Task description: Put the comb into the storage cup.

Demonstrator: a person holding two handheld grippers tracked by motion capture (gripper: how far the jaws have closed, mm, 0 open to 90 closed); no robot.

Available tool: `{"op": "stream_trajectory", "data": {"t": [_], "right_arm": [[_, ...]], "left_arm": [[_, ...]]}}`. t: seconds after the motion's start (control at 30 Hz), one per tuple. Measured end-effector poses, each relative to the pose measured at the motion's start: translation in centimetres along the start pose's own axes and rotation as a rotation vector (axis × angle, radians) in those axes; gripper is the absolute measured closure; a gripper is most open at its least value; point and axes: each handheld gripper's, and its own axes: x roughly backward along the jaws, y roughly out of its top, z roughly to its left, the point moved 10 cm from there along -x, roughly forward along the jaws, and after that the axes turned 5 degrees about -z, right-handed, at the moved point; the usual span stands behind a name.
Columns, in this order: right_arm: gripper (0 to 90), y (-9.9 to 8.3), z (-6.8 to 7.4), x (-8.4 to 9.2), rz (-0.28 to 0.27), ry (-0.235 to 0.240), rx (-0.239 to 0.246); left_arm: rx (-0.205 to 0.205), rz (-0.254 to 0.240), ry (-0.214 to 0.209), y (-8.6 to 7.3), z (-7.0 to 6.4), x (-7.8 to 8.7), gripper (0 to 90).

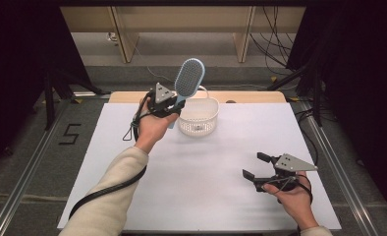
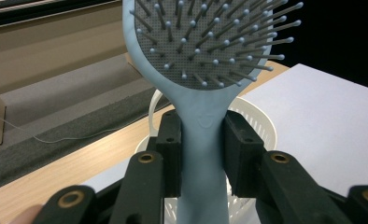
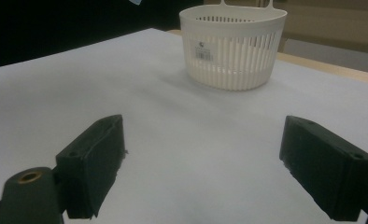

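Hairbrush [image 2: 203, 121] clamped in L tongs [image 2: 202, 154], bristles clear close-up, R tongs [image 3: 201, 163] wide.

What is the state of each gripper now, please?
Left gripper: closed on the handle of the blue hairbrush, held up by the white basket.
Right gripper: open, holding nothing.

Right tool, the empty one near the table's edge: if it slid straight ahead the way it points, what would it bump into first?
Probably the basket: the right tool stands open with bare table ahead, and the basket sits slightly right of centre.
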Motion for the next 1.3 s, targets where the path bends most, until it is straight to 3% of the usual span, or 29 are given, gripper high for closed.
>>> {"op": "stream_trajectory", "data": {"t": [1.3], "right_arm": [[15.2, 0.0, 0.0, 0.0, -0.002, 0.004, -0.005]], "left_arm": [[-0.013, -0.005, -0.026, 1.0, -0.9, -1.9, 69.9]]}}
